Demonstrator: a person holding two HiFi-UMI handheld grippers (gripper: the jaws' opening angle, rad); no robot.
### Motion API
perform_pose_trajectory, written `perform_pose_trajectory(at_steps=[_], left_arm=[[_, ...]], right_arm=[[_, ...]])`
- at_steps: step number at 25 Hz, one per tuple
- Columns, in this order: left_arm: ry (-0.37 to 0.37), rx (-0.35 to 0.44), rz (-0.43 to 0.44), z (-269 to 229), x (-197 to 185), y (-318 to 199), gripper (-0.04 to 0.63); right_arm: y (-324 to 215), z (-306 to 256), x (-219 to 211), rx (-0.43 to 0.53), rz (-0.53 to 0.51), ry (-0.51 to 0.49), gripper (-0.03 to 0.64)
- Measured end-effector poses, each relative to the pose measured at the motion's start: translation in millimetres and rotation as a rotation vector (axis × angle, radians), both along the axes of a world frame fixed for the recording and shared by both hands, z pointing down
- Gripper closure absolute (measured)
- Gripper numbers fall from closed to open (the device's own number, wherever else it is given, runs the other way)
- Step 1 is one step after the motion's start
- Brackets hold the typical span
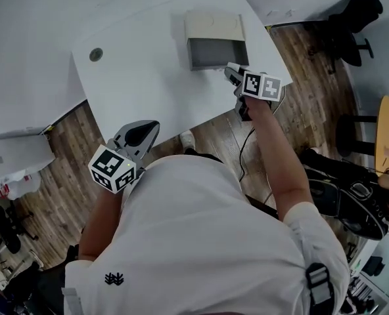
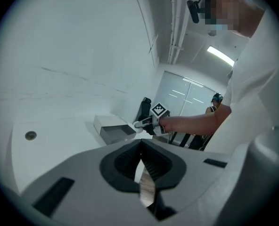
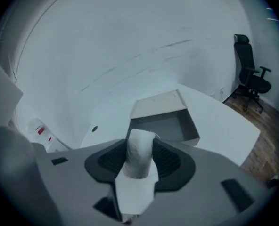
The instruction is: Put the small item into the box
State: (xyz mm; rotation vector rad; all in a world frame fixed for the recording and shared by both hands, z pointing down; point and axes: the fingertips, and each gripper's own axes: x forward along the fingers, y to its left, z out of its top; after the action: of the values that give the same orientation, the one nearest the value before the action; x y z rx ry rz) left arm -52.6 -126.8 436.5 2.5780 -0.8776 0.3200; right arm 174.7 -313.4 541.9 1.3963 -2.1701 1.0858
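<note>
Right tongs (image 1: 230, 71) have the roll (image 3: 139, 154): white, standing roughly upright between the pads, both pads pressing its sides, jaws held wide by it. We're at the near edge of the table (image 1: 148, 64), tips just short of the box (image 1: 217, 52). Box is open and we see nothing in it, its pale flap lying flat on the far side. The right gripper view has the box directly beyond the roll, so the roll isn't in yet.

Left tongs (image 1: 147, 126) are closed, tips meeting, nothing between them; only a sliver of wood floor shows through the gap behind the tips. We hold them low by the torso at the table's near edge, well apart from the box.

Round grommet (image 1: 96, 54) sits in the table to the box's left. Black office chair (image 3: 250, 79) stands on the floor past the table.
</note>
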Motion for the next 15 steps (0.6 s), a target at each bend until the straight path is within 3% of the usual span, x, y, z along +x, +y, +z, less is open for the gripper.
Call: perform_pose_trajectory(at_steps=[6, 15], left_arm=[[-0.013, -0.019, -0.078, 1, 44, -50, 0.589], [-0.021, -0.041, -0.200, 6, 36, -68, 0.589]], right_arm=[[-91, 38, 55, -0.070, -0.005, 0.039, 0.442], [-139, 86, 71, -0.180, -0.014, 0.095, 0.440]])
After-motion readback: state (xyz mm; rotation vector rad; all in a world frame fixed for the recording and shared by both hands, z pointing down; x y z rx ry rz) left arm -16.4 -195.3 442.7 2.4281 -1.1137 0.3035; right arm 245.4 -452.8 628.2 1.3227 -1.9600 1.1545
